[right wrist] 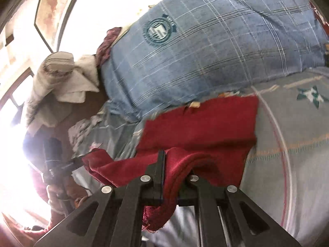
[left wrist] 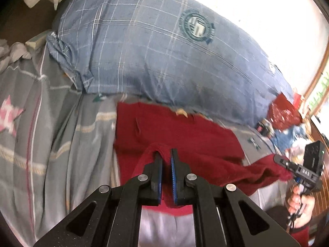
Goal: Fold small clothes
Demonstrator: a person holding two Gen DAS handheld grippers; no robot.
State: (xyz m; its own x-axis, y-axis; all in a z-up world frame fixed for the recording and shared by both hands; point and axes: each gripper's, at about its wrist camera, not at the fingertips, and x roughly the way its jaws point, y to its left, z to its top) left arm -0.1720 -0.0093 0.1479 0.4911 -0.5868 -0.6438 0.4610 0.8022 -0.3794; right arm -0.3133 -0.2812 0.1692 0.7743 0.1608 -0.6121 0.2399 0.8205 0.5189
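Note:
A dark red small garment (left wrist: 185,129) lies on the grey patterned bedsheet (left wrist: 61,144) in front of a blue checked pillow (left wrist: 154,51). My left gripper (left wrist: 165,154) is shut on the garment's near edge, with red cloth draped over the left finger. My right gripper (right wrist: 176,158) is shut on the garment's other near edge (right wrist: 178,164), which hangs over its fingers. The right gripper also shows in the left wrist view (left wrist: 287,165), holding a lifted corner. The left gripper shows in the right wrist view (right wrist: 80,160) on the opposite corner. The garment's far half (right wrist: 201,123) lies flat.
The blue pillow (right wrist: 205,51) fills the far side. White and beige clothes (right wrist: 61,78) are piled to the left of it. Red and blue clothes (left wrist: 285,115) lie at the far right of the bed. A bright window (right wrist: 12,123) is at the left.

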